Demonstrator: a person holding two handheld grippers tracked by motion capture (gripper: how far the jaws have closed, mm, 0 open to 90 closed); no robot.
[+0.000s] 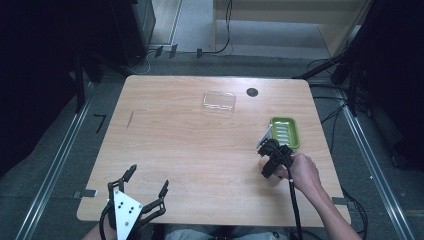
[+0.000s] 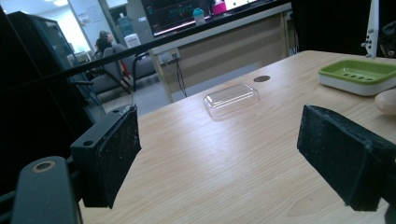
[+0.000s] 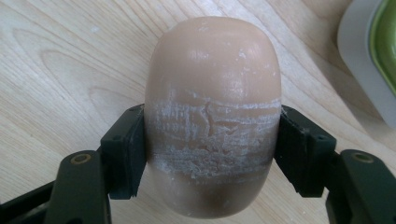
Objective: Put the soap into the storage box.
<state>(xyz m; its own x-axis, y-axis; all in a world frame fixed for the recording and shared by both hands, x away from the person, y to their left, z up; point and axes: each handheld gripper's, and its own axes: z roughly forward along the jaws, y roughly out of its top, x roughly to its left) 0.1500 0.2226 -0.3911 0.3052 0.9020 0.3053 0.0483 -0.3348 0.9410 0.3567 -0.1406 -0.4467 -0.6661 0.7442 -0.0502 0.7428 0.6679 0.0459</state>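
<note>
you're gripping the soap bar [image 3: 212,116] in the right tongs [image 3: 212,154], just near of the green soap dish [image 1: 285,131] at the worktop's [image 1: 190,150] right. pickup looks done; placing in the dish is remaining. left tongs [image 2: 219,154] are idling open, near left.

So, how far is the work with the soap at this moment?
Done: the right gripper is shut on the soap bar, just beside the green soap dish. In hand: carrying it. Left: probably setting it in the dish, perhaps then the clear lid, which lies apart on the table. The left gripper waits open.
</note>
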